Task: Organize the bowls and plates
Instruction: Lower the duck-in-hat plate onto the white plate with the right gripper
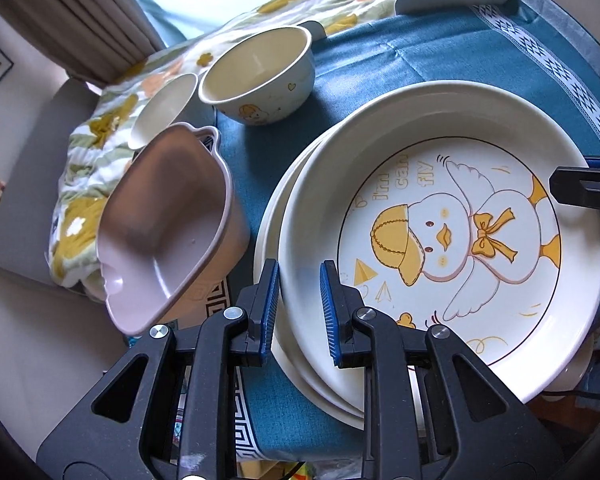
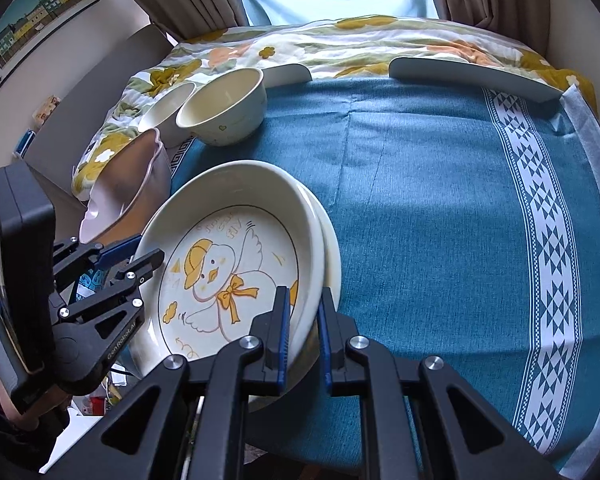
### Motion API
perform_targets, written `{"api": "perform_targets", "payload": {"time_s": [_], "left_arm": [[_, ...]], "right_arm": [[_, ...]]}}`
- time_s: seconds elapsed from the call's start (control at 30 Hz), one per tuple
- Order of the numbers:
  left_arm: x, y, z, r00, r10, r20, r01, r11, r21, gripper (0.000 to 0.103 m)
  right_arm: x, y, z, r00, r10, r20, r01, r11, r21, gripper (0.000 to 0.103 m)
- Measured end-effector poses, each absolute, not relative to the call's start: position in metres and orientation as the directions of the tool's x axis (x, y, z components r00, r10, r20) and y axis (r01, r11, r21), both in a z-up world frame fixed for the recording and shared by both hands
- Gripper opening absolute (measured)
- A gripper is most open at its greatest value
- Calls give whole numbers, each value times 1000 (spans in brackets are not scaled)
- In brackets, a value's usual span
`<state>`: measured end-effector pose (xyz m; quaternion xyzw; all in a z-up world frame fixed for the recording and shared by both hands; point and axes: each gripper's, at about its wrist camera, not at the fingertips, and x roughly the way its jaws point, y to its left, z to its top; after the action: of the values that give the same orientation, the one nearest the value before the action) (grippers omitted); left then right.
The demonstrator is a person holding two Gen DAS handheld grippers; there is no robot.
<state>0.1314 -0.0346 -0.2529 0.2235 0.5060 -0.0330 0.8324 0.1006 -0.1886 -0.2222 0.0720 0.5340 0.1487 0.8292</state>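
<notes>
The right gripper (image 2: 303,330) is clenched on the near right rim of the duck plate (image 2: 236,256), one blue pad inside the rim and one outside it. That plate sits on a second cream plate (image 2: 332,256), of which only a crescent of rim shows past the right side; whether the outer pad also presses this lower rim cannot be told. The left gripper (image 1: 299,312) straddles the opposite rim of the same duck plate (image 1: 452,240) with its jaws nearly closed, the lower plate's edge (image 1: 266,240) peeping out to the left of it; the pads hide the contact line, so the grasp looks firm but its depth is unclear. From the right wrist view the left gripper (image 2: 130,258) appears at the left edge, partly masked by its own black body and a bit of the person's sleeve. Both plates lie at the near left of the worktop (image 2: 440,208), covered by a teal cloth with a white patterned band. Left of the plates a pink handled dish (image 1: 168,224) tilts over the worktop's edge, its base hidden. Farther off stands a cream duck bowl (image 1: 260,76), and behind it a smaller white bowl (image 1: 164,108), half covered. At the far edge two pale curved pieces (image 2: 472,76) rise from the cloth, cut off and hard to identify. Beyond lies a floral quilt (image 2: 340,40).
</notes>
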Motion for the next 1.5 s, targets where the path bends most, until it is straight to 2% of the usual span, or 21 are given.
{"api": "perform_targets", "payload": {"time_s": [0.13,0.37,0.6,1.07,1.37,1.5], "left_arm": [[131,-36,-254,489,192,-851,278,891,360,19],[123,-49,-259,536,273,-799,279,836,473,19],[123,-45,-258,530,274,-802,266,845,464,19],[125,-34,-254,515,254,-819,203,892,404,19],[124,-27,-238,507,200,-839,154,936,316,19],[122,-21,-220,499,143,-855,125,964,235,19]], "right_arm": [[102,-184,-222,391,309,-867,-185,949,255,12],[102,-179,-225,389,291,-874,-205,952,226,12],[102,-175,-228,392,282,-876,-213,954,211,12],[101,-171,-229,414,259,-872,-234,957,173,12],[98,-179,-222,431,278,-859,-233,953,192,12],[98,-185,-211,431,293,-853,-242,949,204,12]]}}
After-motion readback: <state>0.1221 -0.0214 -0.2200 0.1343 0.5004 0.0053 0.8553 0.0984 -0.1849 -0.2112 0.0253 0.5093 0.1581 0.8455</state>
